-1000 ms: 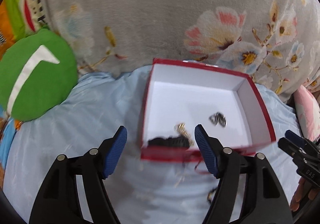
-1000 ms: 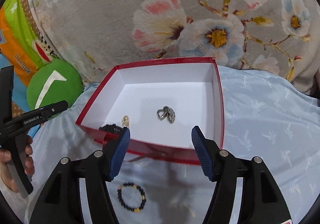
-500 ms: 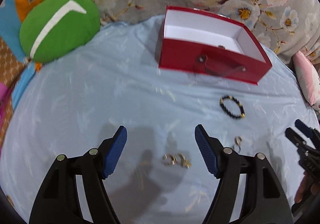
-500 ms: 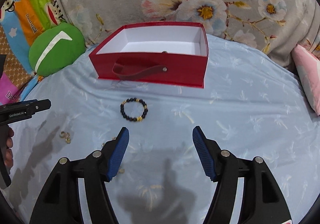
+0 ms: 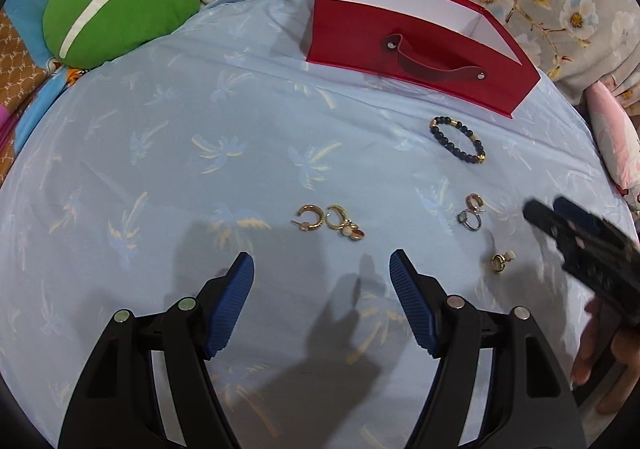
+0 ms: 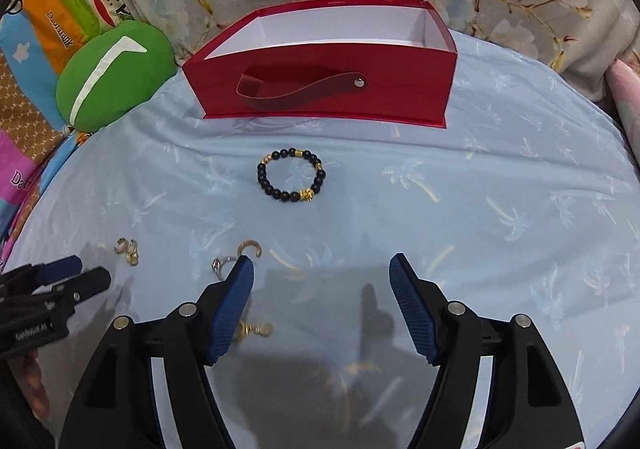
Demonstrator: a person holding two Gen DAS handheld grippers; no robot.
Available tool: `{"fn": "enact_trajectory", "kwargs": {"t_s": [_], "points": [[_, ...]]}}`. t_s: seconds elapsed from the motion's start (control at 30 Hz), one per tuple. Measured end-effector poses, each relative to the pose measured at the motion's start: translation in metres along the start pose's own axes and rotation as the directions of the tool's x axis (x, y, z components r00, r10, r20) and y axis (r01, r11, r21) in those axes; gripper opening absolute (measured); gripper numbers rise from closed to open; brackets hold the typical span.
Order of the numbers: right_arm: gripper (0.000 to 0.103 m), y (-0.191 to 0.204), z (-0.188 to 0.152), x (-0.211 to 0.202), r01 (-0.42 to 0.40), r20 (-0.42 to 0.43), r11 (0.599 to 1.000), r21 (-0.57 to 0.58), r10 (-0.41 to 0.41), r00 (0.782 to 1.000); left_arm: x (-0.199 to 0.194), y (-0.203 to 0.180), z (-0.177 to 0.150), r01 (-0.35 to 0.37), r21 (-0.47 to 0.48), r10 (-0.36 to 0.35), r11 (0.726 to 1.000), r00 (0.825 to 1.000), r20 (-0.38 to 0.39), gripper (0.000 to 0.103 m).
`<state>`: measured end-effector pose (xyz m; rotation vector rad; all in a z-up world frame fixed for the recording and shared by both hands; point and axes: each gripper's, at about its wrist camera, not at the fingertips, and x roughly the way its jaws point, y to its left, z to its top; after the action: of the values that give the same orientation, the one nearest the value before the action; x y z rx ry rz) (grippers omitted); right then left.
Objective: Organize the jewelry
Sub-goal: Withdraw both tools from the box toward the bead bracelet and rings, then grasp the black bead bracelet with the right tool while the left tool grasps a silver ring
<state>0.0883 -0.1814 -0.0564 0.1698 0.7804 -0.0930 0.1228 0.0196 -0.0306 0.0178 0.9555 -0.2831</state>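
Both grippers hover wide open, holding nothing. The gold hoop earrings [image 5: 326, 220] lie on the blue sheet [image 5: 160, 153] just ahead of the left gripper [image 5: 322, 269]. The beaded bracelet [image 6: 291, 179] sits beyond the right gripper [image 6: 322, 271], near the red box [image 6: 320, 89].

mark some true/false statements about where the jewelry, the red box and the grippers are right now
1. The beaded bracelet lies inside the red box. False: it lies on the blue sheet in front of the box.
2. Both grippers are open and empty. True: left gripper, right gripper.
3. The gold hoop earrings sit just ahead of the left gripper. True.
4. The green cushion is right of the box. False: it is left of it.
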Motion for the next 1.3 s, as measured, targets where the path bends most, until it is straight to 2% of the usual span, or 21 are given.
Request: {"fn": "enact_trajectory", "kwargs": {"t_s": [0.2, 0.4, 0.5, 0.57, 0.6, 0.63, 0.83, 1.0, 1.07, 1.13, 1.2, 1.3], "points": [[0.075, 0.011, 0.041, 0.043, -0.028, -0.028, 0.999, -0.042, 0.027, 0.999, 0.001, -0.004, 0.001, 0.007, 0.002, -0.007, 1.000, 1.000, 0.001, 0.068], [0.075, 0.021, 0.054, 0.086, -0.010, -0.092, 0.997, -0.074, 0.004, 0.996, 0.002, 0.003, 0.004, 0.000, -0.013, 0.000, 1.000, 1.000, 0.002, 0.068], [0.060, 0.025, 0.054, 0.087, 0.021, -0.079, 0.995, -0.096, -0.028, 0.996, 0.001, 0.004, 0.005, 0.004, -0.018, -0.004, 1.000, 1.000, 0.004, 0.068], [0.036, 0.024, 0.054, 0.085, 0.014, -0.079, 0.996, -0.089, -0.021, 0.997, 0.001, 0.002, 0.007, 0.015, -0.016, -0.015, 1.000, 1.000, 0.005, 0.068], [0.030, 0.022, 0.053, 0.083, 0.018, -0.079, 0.996, -0.083, -0.024, 0.997, 0.000, -0.001, 0.008, 0.022, -0.011, -0.022, 1.000, 1.000, 0.007, 0.068], [0.016, 0.020, 0.053, 0.081, 0.015, -0.083, 0.997, -0.077, -0.021, 0.996, 0.000, -0.003, 0.008, 0.028, -0.003, -0.028, 1.000, 1.000, 0.007, 0.068], [0.014, -0.001, 0.037, 0.063, 0.044, -0.086, 0.999, -0.012, -0.045, 0.995, 0.006, -0.029, 0.010, 0.092, 0.058, -0.091, 0.994, 0.996, -0.017, 0.068], [0.014, -0.032, 0.012, 0.031, 0.062, -0.070, 0.995, 0.082, -0.057, 0.996, 0.018, -0.056, 0.012, 0.185, 0.089, -0.179, 0.979, 0.981, -0.067, 0.068], [0.014, -0.044, 0.003, 0.020, 0.074, -0.064, 0.990, 0.116, -0.067, 0.996, 0.024, -0.067, 0.014, 0.198, 0.098, -0.191, 0.975, 0.979, -0.075, 0.068], [0.000, -0.055, -0.005, 0.011, 0.079, -0.064, 0.986, 0.147, -0.070, 0.995, 0.031, -0.079, 0.017, 0.197, 0.110, -0.189, 0.974, 0.979, -0.080, 0.066], [0.000, -0.061, -0.009, 0.005, 0.080, -0.062, 0.982, 0.171, -0.070, 0.996, 0.037, -0.088, 0.018, 0.200, 0.122, -0.191, 0.972, 0.978, -0.085, 0.057], [0.000, -0.068, -0.013, 0.003, 0.081, -0.071, 0.980, 0.179, -0.069, 0.995, 0.044, -0.099, 0.019, 0.169, 0.146, -0.160, 0.975, 0.985, -0.067, 0.053]]}}
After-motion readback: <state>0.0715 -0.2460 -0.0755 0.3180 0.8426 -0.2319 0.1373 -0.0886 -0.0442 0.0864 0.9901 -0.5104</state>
